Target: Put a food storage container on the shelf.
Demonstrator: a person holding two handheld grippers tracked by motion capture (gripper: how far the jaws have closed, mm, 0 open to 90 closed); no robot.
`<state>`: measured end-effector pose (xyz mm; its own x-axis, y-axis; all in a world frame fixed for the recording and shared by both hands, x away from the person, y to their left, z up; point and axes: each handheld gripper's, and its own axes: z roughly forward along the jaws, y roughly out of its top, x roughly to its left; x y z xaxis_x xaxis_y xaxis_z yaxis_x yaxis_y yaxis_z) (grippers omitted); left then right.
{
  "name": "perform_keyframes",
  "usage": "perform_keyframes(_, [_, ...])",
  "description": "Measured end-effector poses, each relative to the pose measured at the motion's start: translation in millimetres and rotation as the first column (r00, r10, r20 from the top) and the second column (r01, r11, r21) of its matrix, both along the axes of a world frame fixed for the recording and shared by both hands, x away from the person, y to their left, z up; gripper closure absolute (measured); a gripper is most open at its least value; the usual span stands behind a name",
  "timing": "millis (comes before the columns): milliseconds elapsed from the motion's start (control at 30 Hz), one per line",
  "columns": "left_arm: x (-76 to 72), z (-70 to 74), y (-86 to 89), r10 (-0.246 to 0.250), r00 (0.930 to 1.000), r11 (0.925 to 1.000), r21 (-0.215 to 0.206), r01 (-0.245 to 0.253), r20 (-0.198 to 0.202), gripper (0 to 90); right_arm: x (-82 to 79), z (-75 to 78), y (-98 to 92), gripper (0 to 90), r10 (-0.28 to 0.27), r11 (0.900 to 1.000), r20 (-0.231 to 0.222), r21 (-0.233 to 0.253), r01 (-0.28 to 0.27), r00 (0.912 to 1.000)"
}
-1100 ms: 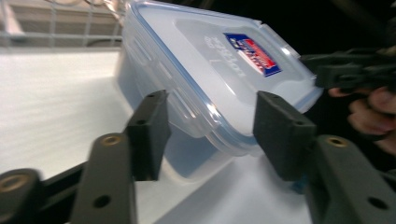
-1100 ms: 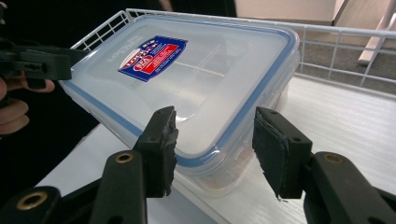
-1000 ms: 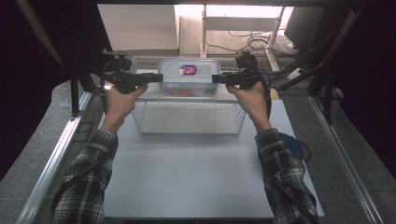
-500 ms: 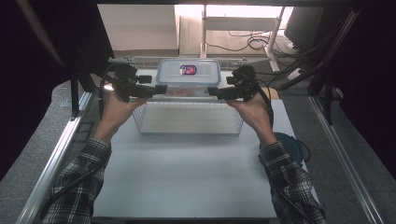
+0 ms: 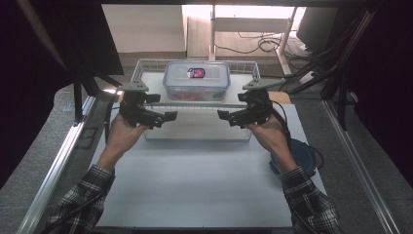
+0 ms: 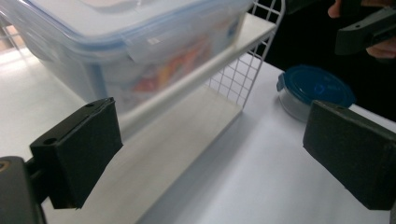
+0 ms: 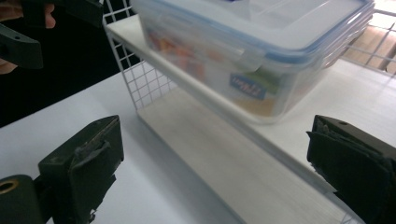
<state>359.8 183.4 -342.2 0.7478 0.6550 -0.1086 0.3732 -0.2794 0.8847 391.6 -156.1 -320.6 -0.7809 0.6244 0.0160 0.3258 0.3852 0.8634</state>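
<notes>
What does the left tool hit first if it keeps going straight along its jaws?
Probably the upper shelf edge of the wire rack, just below the lidded plastic box. The left tool is open and aimed there, though depth is hard to judge.

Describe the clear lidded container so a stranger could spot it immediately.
Find the white wire rack at the table's far edge. On its upper shelf sits the clear plastic box. Its blue-rimmed snap lid and colourful contents set it apart from the small round blue-lidded tub down on the table.
</notes>
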Motion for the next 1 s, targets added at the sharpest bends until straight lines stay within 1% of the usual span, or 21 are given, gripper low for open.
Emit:
perform_keyframes(67, [-3.9,-2.0,-0.8,0.0,1.0,1.0,0.01,0.0,0.006,3.5,-5.2,-3.8,0.1,3.3,0.011,1.0,0.01,-0.01,-0.011,0.9999])
perform_keyframes(100, [-11.0,-6.5,-2.1,-0.001,0.9999,0.9998,0.022,0.001,0.011,3.5,-7.8,-5.6,0.0,3.1,0.02,1.0,0.014,-0.013,-0.019,0.9997])
perform_keyframes(233, [-24.6,-15.8,-3.1,-0.01,0.9998,0.9997,0.021,0.009,0.016,3.4,-19.5,-13.6,0.2,2.9,0.049,0.999,0.025,-0.014,-0.048,0.9985])
perform_keyframes(267, [-24.6,-15.8,-3.1,-0.01,0.9998,0.9997,0.021,0.009,0.016,3.3,-19.5,-13.6,0.2,2.9,0.049,0.999,0.025,-0.014,-0.048,0.9985])
perform_keyframes(300, [-31.9,-19.6,-3.7,-0.009,0.9997,0.9996,0.027,0.009,0.024,3.2,-26.0,-17.1,-0.1,2.8,0.061,0.998,0.032,-0.016,-0.061,0.9976])
perform_keyframes(333, [-31.9,-19.6,-3.7,-0.009,0.9997,0.9996,0.027,0.009,0.024,3.1,-26.0,-17.1,-0.1,2.8,0.061,0.998,0.032,-0.016,-0.061,0.9976])
perform_keyframes(367, [-39.3,-23.3,-4.4,-0.011,0.9994,0.9995,0.029,0.01,0.032,3.0,-33.3,-20.7,-1.3,2.8,0.071,0.997,0.041,-0.015,-0.07,0.9967])
perform_keyframes(400, [-39.3,-23.3,-4.4,-0.011,0.9994,0.9995,0.029,0.01,0.032,2.9,-33.3,-20.7,-1.3,2.8,0.071,0.997,0.041,-0.015,-0.07,0.9967])
perform_keyframes(433, [-45.7,-26.6,-5.2,-0.023,0.9993,0.9994,0.026,0.022,0.031,3.0,-38.7,-23.5,-2.6,2.8,0.082,0.997,0.043,-0.01,-0.082,0.9957])
perform_keyframes(500, [-49.0,-28.1,-5.5,-0.026,0.9992,0.9994,0.025,0.026,0.031,2.9,-45.4,-26.2,-4.1,2.8,0.086,0.996,0.054,-0.018,-0.085,0.9948])
perform_keyframes(533, [-52.4,-29.5,-5.8,-0.028,0.999,0.9994,0.023,0.027,0.036,2.9,-45.4,-26.2,-4.1,2.8,0.086,0.996,0.054,-0.018,-0.085,0.9948])
perform_keyframes(567, [-59.1,-32.5,-6.5,-0.034,0.9985,0.9991,0.026,0.033,0.042,2.9,-52.8,-28.8,-5.5,2.6,0.09,0.996,0.071,-0.032,-0.088,0.9934])
perform_keyframes(633, [-65.6,-36.1,-7.2,-0.036,0.9982,0.9989,0.031,0.034,0.048,2.9,-60.1,-31.7,-7.2,2.0,0.092,0.995,0.081,-0.04,-0.089,0.9925])
perform_keyframes(667, [-65.6,-36.1,-7.2,-0.036,0.9982,0.9989,0.031,0.034,0.048,2.9,-60.1,-31.7,-7.2,2.0,0.092,0.995,0.081,-0.04,-0.089,0.9925])
perform_keyframes(733, [-75.1,-44.3,-8.2,-0.035,0.9983,0.999,0.03,0.034,0.047,2.9,-69.3,-38.2,-10.5,0.0,0.091,0.995,0.092,-0.052,-0.086,0.9916])
perform_keyframes(833, [-83.8,-55.4,-9.4,-0.033,0.9985,0.9988,0.039,0.031,0.043,3.0,-76.0,-46.9,-14.3,0.0,0.076,0.996,0.094,-0.059,-0.071,0.9927])
perform_keyframes(867, [-83.8,-55.4,-9.4,-0.033,0.9985,0.9988,0.039,0.031,0.043,3.0,-76.0,-46.9,-14.3,0.0,0.076,0.996,0.094,-0.059,-0.071,0.9927])
perform_keyframes(900, [-89.0,-65.1,-10.9,-0.029,0.9989,0.999,0.035,0.028,0.037,3.1,-79.9,-53.1,-17.6,0.0,0.069,0.996,0.086,-0.054,-0.065,0.9939])
perform_keyframes(933, [-89.0,-65.1,-10.9,-0.029,0.9989,0.999,0.035,0.028,0.037,3.1,-79.9,-53.1,-17.6,0.0,0.069,0.996,0.086,-0.054,-0.065,0.9939])
perform_keyframes(967, [-93.0,-77.5,-13.3,-0.027,0.9994,0.9996,0.01,0.027,0.021,3.1,-83.1,-59.8,-21.4,0.0,0.062,0.997,0.078,-0.044,-0.059,0.995])
perform_keyframes(1000, [-94.3,-83.6,-14.8,-0.03,0.9995,0.9995,0.002,0.03,0.012,3.2,-84.2,-63.3,-23.7,0.0,0.056,0.998,0.07,-0.033,-0.054,0.996])
